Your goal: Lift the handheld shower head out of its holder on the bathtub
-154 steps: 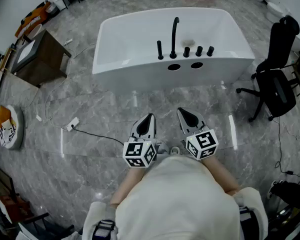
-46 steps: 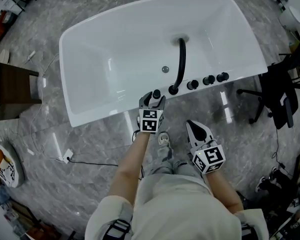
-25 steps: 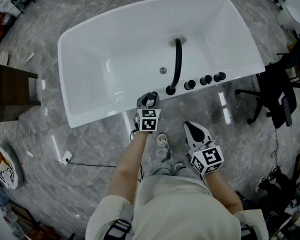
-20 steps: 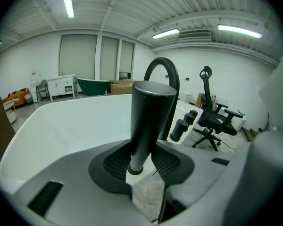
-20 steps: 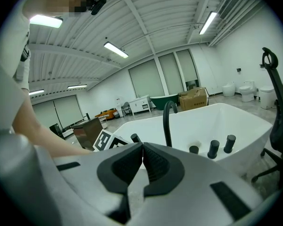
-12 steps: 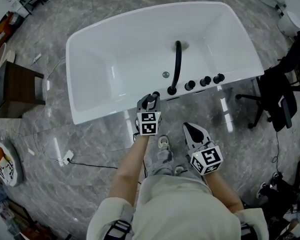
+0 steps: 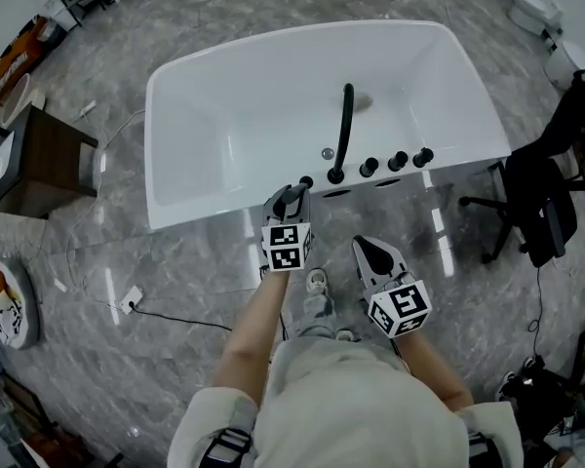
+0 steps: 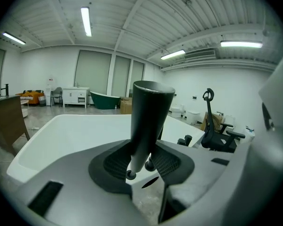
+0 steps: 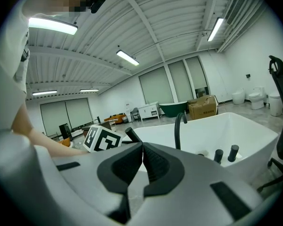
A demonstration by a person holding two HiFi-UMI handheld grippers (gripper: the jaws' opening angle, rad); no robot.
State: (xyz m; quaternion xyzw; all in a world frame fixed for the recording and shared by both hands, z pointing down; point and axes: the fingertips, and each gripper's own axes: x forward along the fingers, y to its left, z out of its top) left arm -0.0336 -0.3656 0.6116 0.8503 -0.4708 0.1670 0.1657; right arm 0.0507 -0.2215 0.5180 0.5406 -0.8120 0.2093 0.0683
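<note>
Left gripper (image 8: 141,161) is pinching one shower head (image 8: 148,117).
Right gripper (image 9: 141,166) is hanging pressed together; bathtub (image 7: 253,115) is carrying one spout (image 7: 343,130), three knobs (image 7: 397,160).

A black office chair (image 7: 541,203) stands on the grey marble floor (image 7: 175,359) to my right. On my left sits a dark wooden side table (image 7: 39,159). Nearer lies a white plug (image 7: 130,303), trailing a black cable (image 7: 185,318) (it runs toward my feet).

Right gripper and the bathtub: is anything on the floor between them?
No. In the head view only bare grey floor lies between the right gripper and the bathtub; that gripper's jaws are together, holding nothing.
</note>
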